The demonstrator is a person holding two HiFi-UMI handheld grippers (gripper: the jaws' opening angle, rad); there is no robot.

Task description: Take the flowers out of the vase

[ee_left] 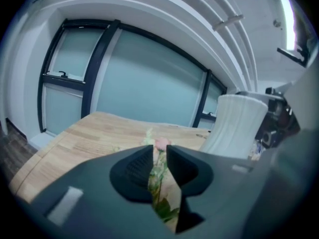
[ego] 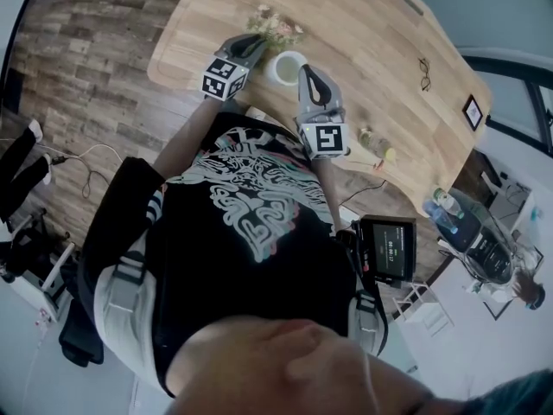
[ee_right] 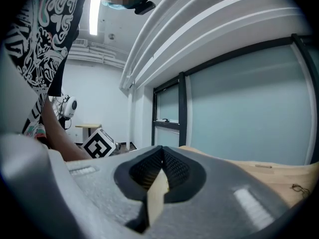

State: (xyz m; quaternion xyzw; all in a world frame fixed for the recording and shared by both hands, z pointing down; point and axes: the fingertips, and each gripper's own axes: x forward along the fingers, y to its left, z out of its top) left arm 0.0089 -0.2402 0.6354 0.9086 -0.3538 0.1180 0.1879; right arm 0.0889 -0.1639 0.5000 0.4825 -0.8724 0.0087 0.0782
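Holds the left gripper (ego: 251, 46) with fingers (ee_left: 184, 166) narrowly apart, stems of the flowers (ego: 276, 29) between them, seemingly not pinched. Finds the flowers outside the white vase (ego: 288, 66), just beside it, on or low above the worktop (ego: 371, 24). Holds the right gripper (ee_right: 162, 153) near the vase, fingers together, empty.

Light: bright, cool, diffuse, from large windows (ee_left: 149, 83); ceiling strip light (ee_right: 93, 15) glaring in right gripper view. Shadows: soft, faint on table (ego: 363, 41). Distortion: strong fisheye bending, dark corners. Focus: near jaws soft in both gripper views.
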